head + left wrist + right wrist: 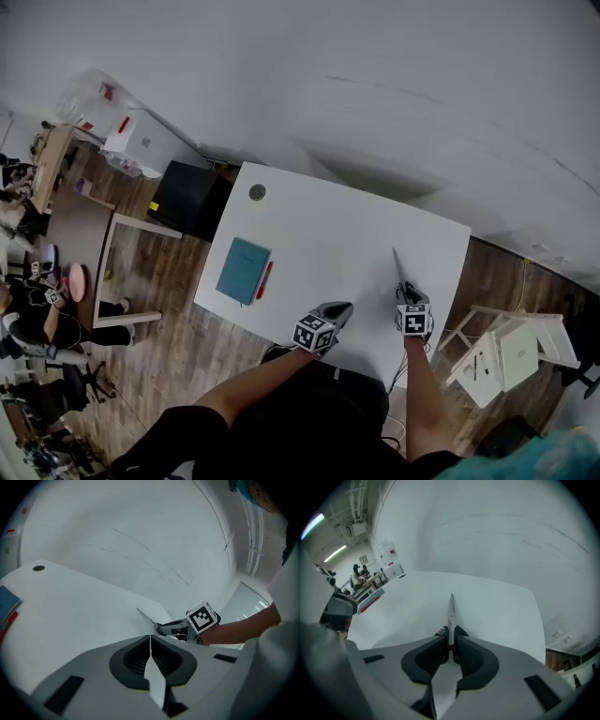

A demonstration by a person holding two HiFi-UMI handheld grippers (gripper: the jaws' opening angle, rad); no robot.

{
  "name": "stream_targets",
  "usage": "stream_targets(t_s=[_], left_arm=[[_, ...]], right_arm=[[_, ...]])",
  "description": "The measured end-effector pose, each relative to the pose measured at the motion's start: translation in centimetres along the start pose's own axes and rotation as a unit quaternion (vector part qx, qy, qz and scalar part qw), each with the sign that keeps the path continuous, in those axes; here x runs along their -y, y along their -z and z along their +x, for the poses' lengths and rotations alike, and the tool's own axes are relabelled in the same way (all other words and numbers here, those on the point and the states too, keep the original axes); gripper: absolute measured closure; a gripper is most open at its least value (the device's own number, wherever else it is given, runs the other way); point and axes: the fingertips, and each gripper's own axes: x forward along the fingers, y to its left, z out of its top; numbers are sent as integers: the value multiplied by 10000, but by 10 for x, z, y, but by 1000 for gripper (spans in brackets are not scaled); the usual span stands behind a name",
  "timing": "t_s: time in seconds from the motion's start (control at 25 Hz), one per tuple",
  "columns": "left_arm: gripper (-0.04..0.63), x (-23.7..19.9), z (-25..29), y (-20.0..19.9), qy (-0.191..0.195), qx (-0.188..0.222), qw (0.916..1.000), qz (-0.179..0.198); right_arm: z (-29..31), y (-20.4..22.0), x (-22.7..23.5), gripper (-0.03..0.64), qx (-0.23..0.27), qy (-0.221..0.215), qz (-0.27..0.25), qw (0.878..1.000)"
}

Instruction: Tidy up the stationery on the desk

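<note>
We hold both grippers over the near edge of the white rectangular desk [337, 234]. Our right gripper [451, 641] is clenched on a pair of slim silver-bladed scissors [451, 613]. Its dark pads press the scissors near the pivot, and the closed blades point straight out ahead of the jaws, over the bare desktop. In the head view the scissors [397, 265] reach from the right gripper [405, 292] toward the far side of the desk. Our left gripper [150, 641] has its jaws pressed together with nothing between them. It hovers just left of the right gripper [176, 629], whose scissors [146, 616] it sees from the side. A blue rectangular notebook [243, 270] lies flat near the desk's left edge, well apart from both grippers. A red pen [264, 279] lies just beside the notebook's right side. A small round grey grommet [257, 192] sits in the far left corner of the desk.
</note>
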Motion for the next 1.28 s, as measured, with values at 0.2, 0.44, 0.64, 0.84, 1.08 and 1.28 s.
stream_targets(t_s=[0.2, 0.44, 0.64, 0.84, 1.08, 1.28], left_arm=[[577, -15, -21, 3, -47, -40, 10000, 76], [577, -41, -53, 13, 128, -159, 9996, 181], [577, -71, -85, 13, 271, -215, 9990, 270], [577, -114, -124, 8, 302, -259, 9985, 372], [577, -157, -159, 5, 404, -298, 9977, 459], [577, -185, -185, 9, 455, -305, 9973, 481]], right_arm=[[-12, -2, -37, 526, 288, 134, 362, 9988], [-14, 7, -100, 526, 347, 166, 650, 9971], [-15, 3, -157, 526, 386, 162, 906, 9950], [-1, -4, -225, 526, 444, 172, 1217, 9914], [18, -13, -295, 526, 429, 76, 1518, 9874], [31, -18, -340, 526, 444, 124, 1700, 9844]])
